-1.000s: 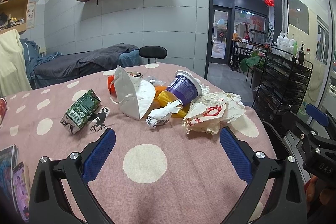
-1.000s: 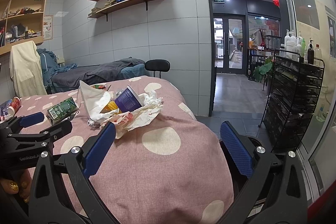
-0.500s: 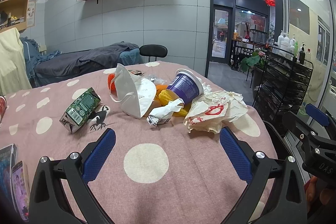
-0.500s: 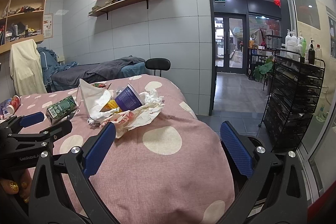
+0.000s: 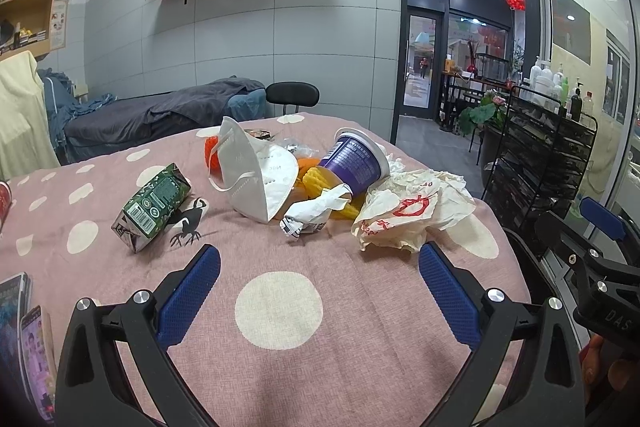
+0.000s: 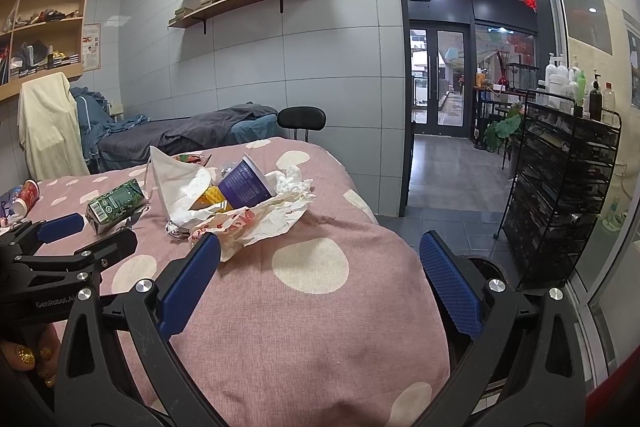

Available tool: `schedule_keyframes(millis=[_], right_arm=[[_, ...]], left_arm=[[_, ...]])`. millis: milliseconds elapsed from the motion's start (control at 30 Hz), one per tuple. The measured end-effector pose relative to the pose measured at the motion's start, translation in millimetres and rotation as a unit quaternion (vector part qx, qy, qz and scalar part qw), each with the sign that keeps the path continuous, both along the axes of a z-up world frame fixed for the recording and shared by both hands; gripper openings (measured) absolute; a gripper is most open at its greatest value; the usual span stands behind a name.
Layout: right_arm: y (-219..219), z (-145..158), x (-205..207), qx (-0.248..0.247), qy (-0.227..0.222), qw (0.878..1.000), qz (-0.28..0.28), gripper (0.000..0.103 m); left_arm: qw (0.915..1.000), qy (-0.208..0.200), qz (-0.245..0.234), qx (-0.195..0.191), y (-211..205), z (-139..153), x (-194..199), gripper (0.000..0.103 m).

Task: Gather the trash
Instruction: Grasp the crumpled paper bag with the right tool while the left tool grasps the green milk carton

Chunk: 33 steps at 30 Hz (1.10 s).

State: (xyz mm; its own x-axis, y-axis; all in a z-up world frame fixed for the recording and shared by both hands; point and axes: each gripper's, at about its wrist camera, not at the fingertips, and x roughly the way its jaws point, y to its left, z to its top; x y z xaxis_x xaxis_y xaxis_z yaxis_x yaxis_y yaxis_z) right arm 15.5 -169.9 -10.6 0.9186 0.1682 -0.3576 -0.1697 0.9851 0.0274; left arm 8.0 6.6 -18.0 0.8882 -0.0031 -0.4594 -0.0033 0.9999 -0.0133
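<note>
On the pink dotted tablecloth (image 5: 280, 307) the trash is heaped mid-table. Both the left gripper (image 5: 316, 263) and right gripper (image 6: 318, 259) are held wide apart and empty. The crumpled wrapper (image 5: 408, 211), nearest, is best pinched at a raised fold. The purple cup (image 5: 356, 163) lies tipped, long axis slanting, mouth turned up and rightward.
</note>
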Motion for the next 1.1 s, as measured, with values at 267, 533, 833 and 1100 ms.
schedule_keyframes(millis=[267, 533, 833, 1100], right_arm=[[3, 0, 15, -0.001, 0.014, 1.0, 0.009, 0.098], [24, -4, 67, 0.018, 0.098, 0.992, 0.075, 0.098], [38, -19, 127, 0.087, 0.204, 0.969, 0.112, 0.081], [54, -30, 146, 0.086, 0.248, 0.957, 0.123, 0.031]], left_arm=[[0.9997, 0.023, 0.007, -0.007, 11, -4, 9, 0.097], [0.9969, 0.062, 0.046, -0.016, 63, -10, 29, 0.097], [0.9865, 0.086, 0.137, -0.023, 154, -4, 56, 0.097], [0.9818, 0.14, 0.128, -0.003, 179, -10, 105, 0.095]])
